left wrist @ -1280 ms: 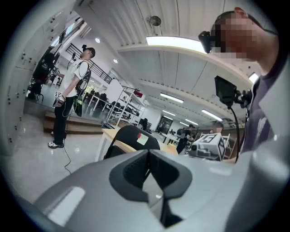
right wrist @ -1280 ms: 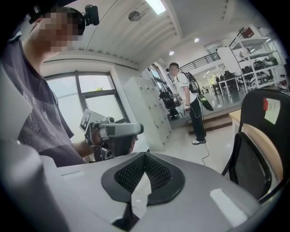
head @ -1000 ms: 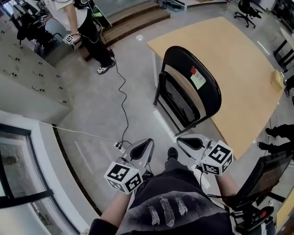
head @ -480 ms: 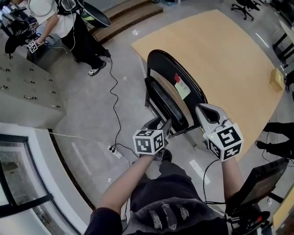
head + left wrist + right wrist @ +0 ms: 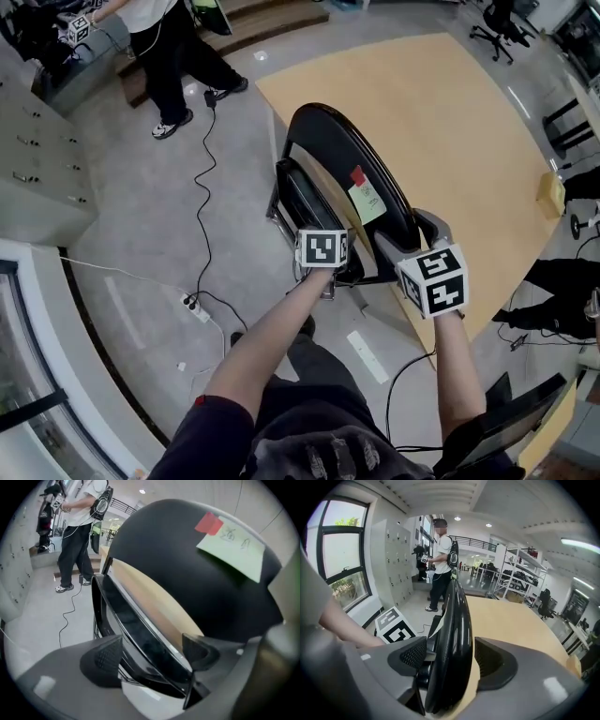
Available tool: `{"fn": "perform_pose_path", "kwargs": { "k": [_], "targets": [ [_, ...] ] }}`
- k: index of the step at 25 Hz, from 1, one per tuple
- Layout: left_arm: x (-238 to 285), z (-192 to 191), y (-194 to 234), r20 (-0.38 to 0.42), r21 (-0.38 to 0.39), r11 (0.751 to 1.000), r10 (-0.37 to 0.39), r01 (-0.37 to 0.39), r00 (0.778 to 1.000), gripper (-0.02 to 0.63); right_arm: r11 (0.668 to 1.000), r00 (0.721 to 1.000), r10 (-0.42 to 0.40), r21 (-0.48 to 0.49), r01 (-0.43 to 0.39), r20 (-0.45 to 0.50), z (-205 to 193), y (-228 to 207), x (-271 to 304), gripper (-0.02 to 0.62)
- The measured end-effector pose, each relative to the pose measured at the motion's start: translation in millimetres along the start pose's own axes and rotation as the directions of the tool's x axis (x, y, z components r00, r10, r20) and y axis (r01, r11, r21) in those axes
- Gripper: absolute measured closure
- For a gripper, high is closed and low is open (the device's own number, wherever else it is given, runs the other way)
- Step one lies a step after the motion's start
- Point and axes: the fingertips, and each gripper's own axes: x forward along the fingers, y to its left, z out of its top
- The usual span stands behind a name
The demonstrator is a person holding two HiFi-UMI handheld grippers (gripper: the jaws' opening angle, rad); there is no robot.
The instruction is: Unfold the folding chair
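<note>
A black folding chair (image 5: 347, 159) stands folded, leaning against the wooden table (image 5: 450, 122). A green note (image 5: 367, 200) and a red tag are stuck on its backrest (image 5: 187, 583). My left gripper (image 5: 152, 654) is at the chair's near side. Its jaws are opening, with the metal-rimmed seat edge (image 5: 136, 630) between them and a gap at the left pad. My right gripper (image 5: 450, 656) straddles the backrest's rounded edge (image 5: 452, 634). Its jaws are opening too, and the pads stand clear of the rim. In the head view, the right gripper (image 5: 414, 234) sits at the backrest's lower right.
A person (image 5: 173, 47) stands at the far left by grey lockers (image 5: 37, 159). A black cable (image 5: 202, 206) runs across the floor to a power strip (image 5: 195, 307). An office chair (image 5: 492, 23) is beyond the table. Someone's legs (image 5: 562, 291) show at right.
Both grippers have travelled forward from in front of my body to the chair. Their jaws, shut before, now stand apart around the seat edge and the backrest edge.
</note>
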Motion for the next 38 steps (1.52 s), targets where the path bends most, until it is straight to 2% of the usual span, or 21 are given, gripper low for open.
{"fn": "perform_pose_path", "kwargs": {
  "k": [2, 3, 4, 7, 10, 12, 16, 22, 27, 29, 38],
  "targets": [
    [12.2, -6.1, 3.0, -0.029, -0.008, 1.000, 0.002, -0.003, 1.000, 0.216, 1.000, 0.999, -0.024, -0.015, 0.023, -0.026, -4.8, 1.2, 9.9, 0.311],
    [15.9, -11.5, 6.7, -0.040, -0.019, 1.000, 0.002, -0.003, 0.999, 0.232, 0.999, 0.999, -0.036, -0.020, 0.036, -0.037, -6.8, 3.3, 14.2, 0.371],
    [19.2, -15.5, 9.3, -0.042, -0.038, 0.999, -0.006, 0.004, 0.999, 0.244, 0.999, 0.998, -0.046, -0.022, 0.045, -0.043, -7.6, 4.7, 17.4, 0.405],
    [28.8, -10.3, -4.8, -0.011, -0.079, 0.992, -0.101, 0.100, 0.995, 0.258, 0.998, 0.998, -0.055, 0.013, 0.055, -0.041, -6.4, -1.0, 16.9, 0.428],
    [26.0, -10.6, -13.6, 0.004, -0.107, 0.981, -0.165, 0.164, 0.986, 0.338, 0.998, 0.999, -0.033, 0.048, 0.035, -0.037, -5.8, -0.6, 14.6, 0.451],
    [22.8, -13.7, -15.0, 0.009, -0.133, 0.975, -0.181, 0.181, 0.983, 0.379, 0.998, 0.999, -0.023, 0.058, 0.025, -0.033, -5.9, -1.8, 13.1, 0.459],
    [9.3, -22.1, -13.6, 0.001, -0.166, 0.960, -0.228, 0.225, 0.974, 0.400, 0.997, 0.999, -0.012, 0.074, 0.014, -0.033, -6.4, -7.6, 6.1, 0.463],
    [-25.7, -50.3, 27.9, 0.042, -0.254, 0.928, -0.271, 0.273, 0.962, 0.410, 0.992, 0.999, 0.019, 0.123, -0.013, -0.048, -10.7, -6.1, 15.0, 0.465],
    [-56.1, -86.3, 73.8, 0.092, -0.381, 0.874, -0.290, 0.303, 0.953, 0.423, 0.984, 0.996, 0.052, 0.175, -0.038, -0.073, -19.5, -2.5, 23.9, 0.463],
    [-63.9, -100.5, 91.5, 0.100, -0.417, 0.859, -0.282, 0.297, 0.954, 0.422, 0.980, 0.995, 0.063, 0.194, -0.047, -0.079, -23.3, -0.8, 27.8, 0.463],
    [-84.3, -142.0, 144.7, 0.141, -0.488, 0.805, -0.307, 0.336, 0.941, 0.422, 0.967, 0.990, 0.093, 0.245, -0.065, -0.104, -32.8, 13.0, 40.1, 0.463]
  ]
}}
